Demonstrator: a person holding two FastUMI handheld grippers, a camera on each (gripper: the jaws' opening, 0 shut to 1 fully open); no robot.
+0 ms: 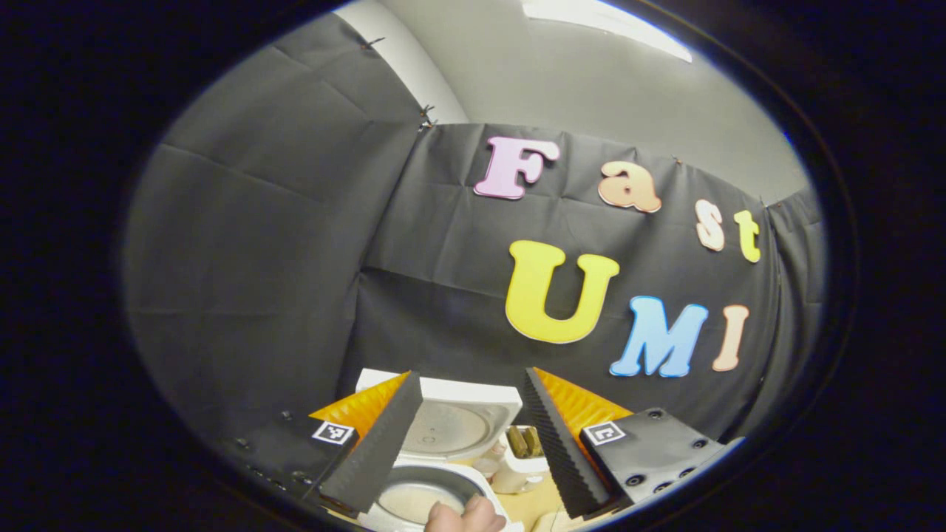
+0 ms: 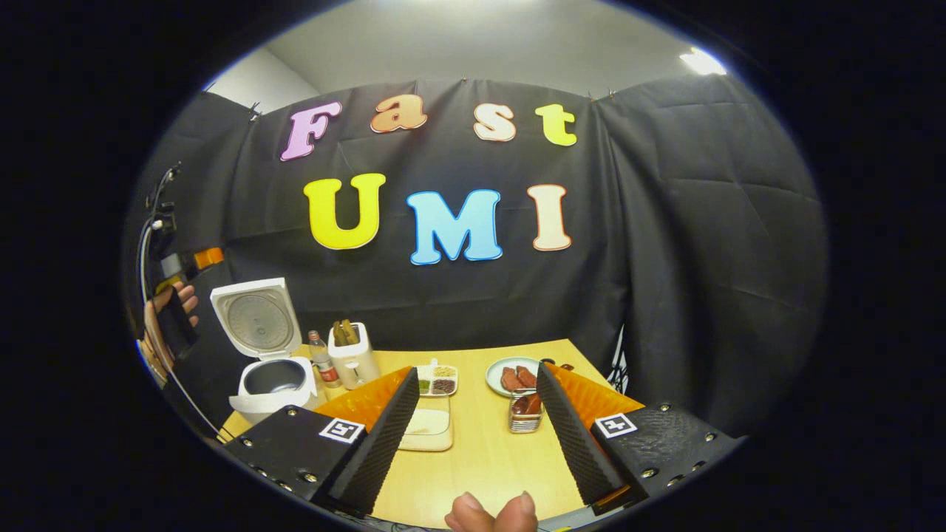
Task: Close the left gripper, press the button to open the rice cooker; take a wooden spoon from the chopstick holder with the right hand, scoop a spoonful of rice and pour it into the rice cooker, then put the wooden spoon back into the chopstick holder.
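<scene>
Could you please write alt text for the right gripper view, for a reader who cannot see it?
An open claw hovers over a light wooden table. At the far left stands a white rice cooker with its lid raised, beside a white chopstick holder, with a small tray of rice nearer the camera.

On the bench (image 2: 480,458) stand one rice cooker (image 2: 270,369), one chopstick holder (image 2: 355,358) and one bottle (image 2: 322,360). There are also one divided dish (image 2: 437,380), one plate (image 2: 497,375), one clear tray (image 2: 427,428) and one small container (image 2: 523,416).

Wooden table (image 2: 480,458), rice cooker (image 2: 275,384), chopstick holder (image 2: 355,358), plate (image 2: 510,377)
</scene>
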